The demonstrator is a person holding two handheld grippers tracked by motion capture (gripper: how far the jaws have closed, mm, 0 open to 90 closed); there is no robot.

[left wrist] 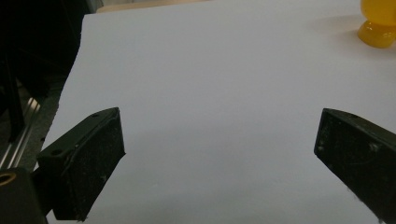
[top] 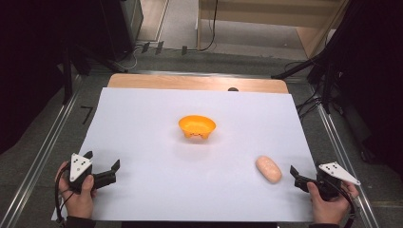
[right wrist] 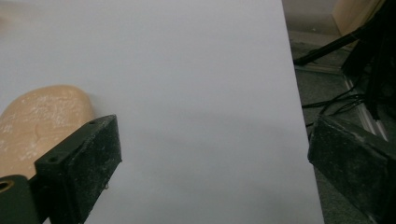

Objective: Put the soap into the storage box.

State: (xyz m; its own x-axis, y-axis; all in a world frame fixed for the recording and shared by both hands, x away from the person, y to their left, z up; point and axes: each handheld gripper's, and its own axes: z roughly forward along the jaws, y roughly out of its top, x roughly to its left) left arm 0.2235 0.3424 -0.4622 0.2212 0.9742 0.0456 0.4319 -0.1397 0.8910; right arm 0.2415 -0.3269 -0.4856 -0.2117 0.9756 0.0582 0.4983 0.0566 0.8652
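An orange bowl [top: 197, 126] stands upright near the middle of the white sheet [top: 152, 142]; its edge [left wrist: 379, 22] shows at the top right of the left gripper view. A tan bread roll [top: 268, 169] lies at the front right, and in the right gripper view the roll [right wrist: 35, 121] sits just left of the left jaw. My left gripper [top: 103, 160] is held at the front left, open, with bare sheet between its jaws [left wrist: 219, 140]. My right gripper [top: 305, 173] is held at the front right, open and empty [right wrist: 212, 149], just right of the roll.
The white sheet covers a wooden table whose far edge [top: 197, 82] shows bare. Metal rails [top: 43, 152] run along both sides. Black stands and cables [top: 328, 90] crowd the right side and the far floor.
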